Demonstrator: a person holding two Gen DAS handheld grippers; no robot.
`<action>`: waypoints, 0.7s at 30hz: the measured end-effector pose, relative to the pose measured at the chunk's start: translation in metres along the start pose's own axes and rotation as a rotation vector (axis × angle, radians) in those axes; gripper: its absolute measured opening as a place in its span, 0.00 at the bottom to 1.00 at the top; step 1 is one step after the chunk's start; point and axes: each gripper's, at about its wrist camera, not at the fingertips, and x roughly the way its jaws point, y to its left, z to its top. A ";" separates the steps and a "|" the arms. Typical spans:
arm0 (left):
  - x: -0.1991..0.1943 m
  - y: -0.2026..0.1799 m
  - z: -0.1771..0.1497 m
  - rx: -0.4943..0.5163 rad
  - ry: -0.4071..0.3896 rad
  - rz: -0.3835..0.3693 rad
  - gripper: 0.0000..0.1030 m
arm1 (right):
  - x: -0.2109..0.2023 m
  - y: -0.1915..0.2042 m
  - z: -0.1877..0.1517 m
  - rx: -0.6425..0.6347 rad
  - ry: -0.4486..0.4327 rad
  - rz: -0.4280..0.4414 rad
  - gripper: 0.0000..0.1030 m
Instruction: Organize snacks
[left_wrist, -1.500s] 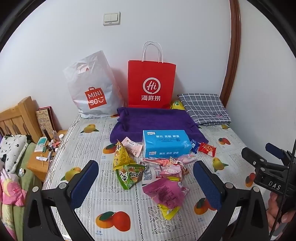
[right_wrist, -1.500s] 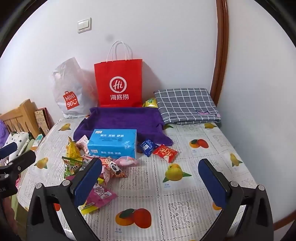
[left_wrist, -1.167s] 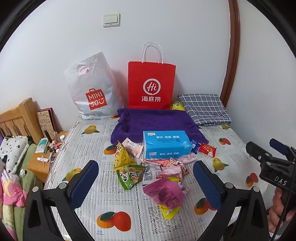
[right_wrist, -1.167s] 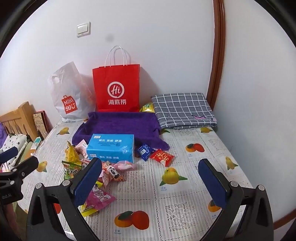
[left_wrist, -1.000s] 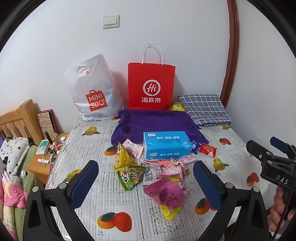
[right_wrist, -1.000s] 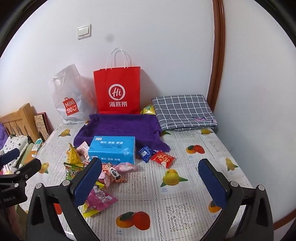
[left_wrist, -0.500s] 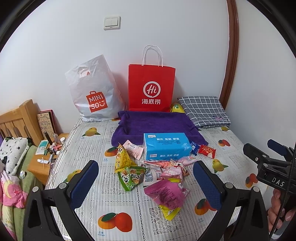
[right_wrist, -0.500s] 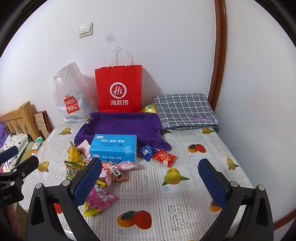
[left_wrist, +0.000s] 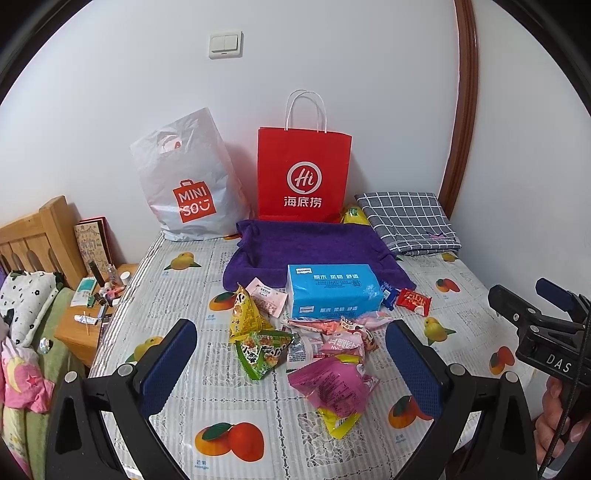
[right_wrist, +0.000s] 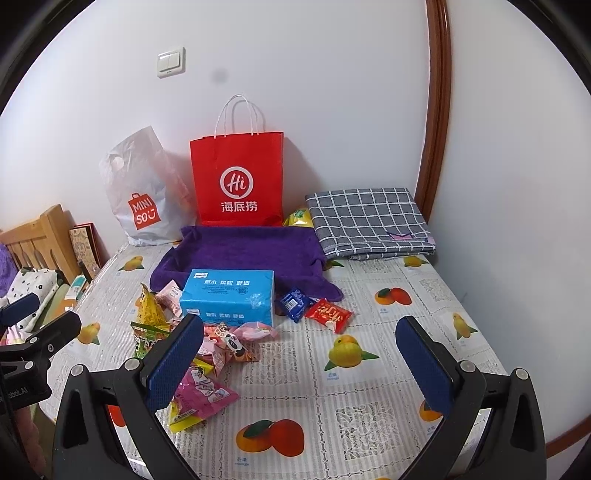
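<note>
Hovering over the snacks (left_wrist: 314, 347), both grippers' fingers (left_wrist: 168, 365) spread wide, empty

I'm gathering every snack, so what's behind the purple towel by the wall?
Behind the purple towel, a yellow snack packet pokes out between the red paper bag and checked cloth; its lower part is hidden.

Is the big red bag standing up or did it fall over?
Standing up. The red paper bag sits upright against the wall behind the purple towel, its white handles pointing straight up.

White walls (left_wrist: 110, 92), wooden headboard (left_wrist: 33, 236), fruit-print tablecloth (right_wrist: 369, 387).
</note>
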 end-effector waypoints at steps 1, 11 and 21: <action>0.001 0.000 0.000 -0.003 0.000 0.000 1.00 | 0.000 0.000 0.000 0.001 0.001 0.001 0.99; 0.001 0.002 -0.001 -0.004 -0.001 0.005 1.00 | -0.002 0.001 0.001 -0.001 -0.007 0.004 0.99; 0.000 0.003 -0.001 -0.007 -0.007 0.006 1.00 | -0.003 0.001 0.001 -0.002 -0.014 0.007 0.99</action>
